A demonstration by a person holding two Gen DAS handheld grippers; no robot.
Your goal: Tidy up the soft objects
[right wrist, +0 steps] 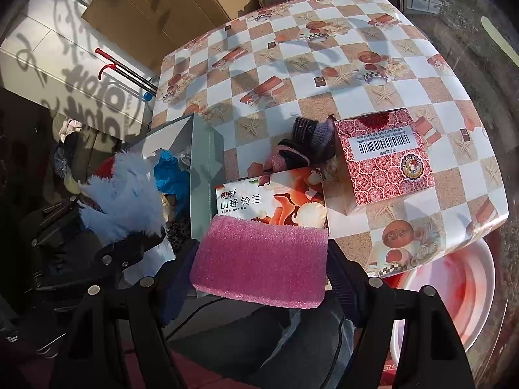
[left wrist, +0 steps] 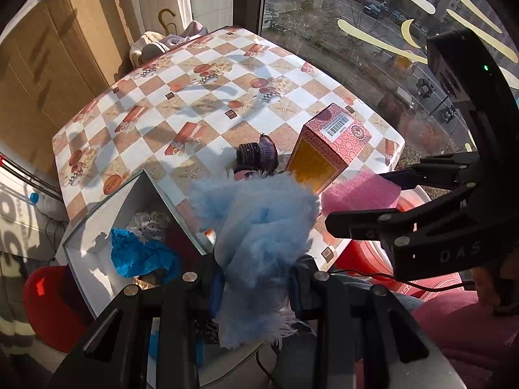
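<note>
Pale blue fluffy cloth [left wrist: 259, 227], wispy and frayed at the edges, clamped in the left gripper [left wrist: 256, 287] just beside an open white box [left wrist: 97, 223]. Pink foam pad [right wrist: 262, 259], rectangular and finely pitted, pinched across its width by the right gripper [right wrist: 259, 278] above the near edge of the counter [right wrist: 405, 74]. Inside the box, crumpled bright blue fabric [left wrist: 142, 256] and a white dotted piece [left wrist: 152, 223]. On the counter, dark knitted gloves [right wrist: 308, 142] with pink cuffs, between a red patterned carton [right wrist: 386, 159] bearing a barcode label and a flat printed tissue box [right wrist: 272, 197]. Glossy checkered tablecloth in tan, white and red over the counter. Beyond, brown cardboard [left wrist: 48, 64] against the wall and a large window [left wrist: 356, 16] onto a street.
</note>
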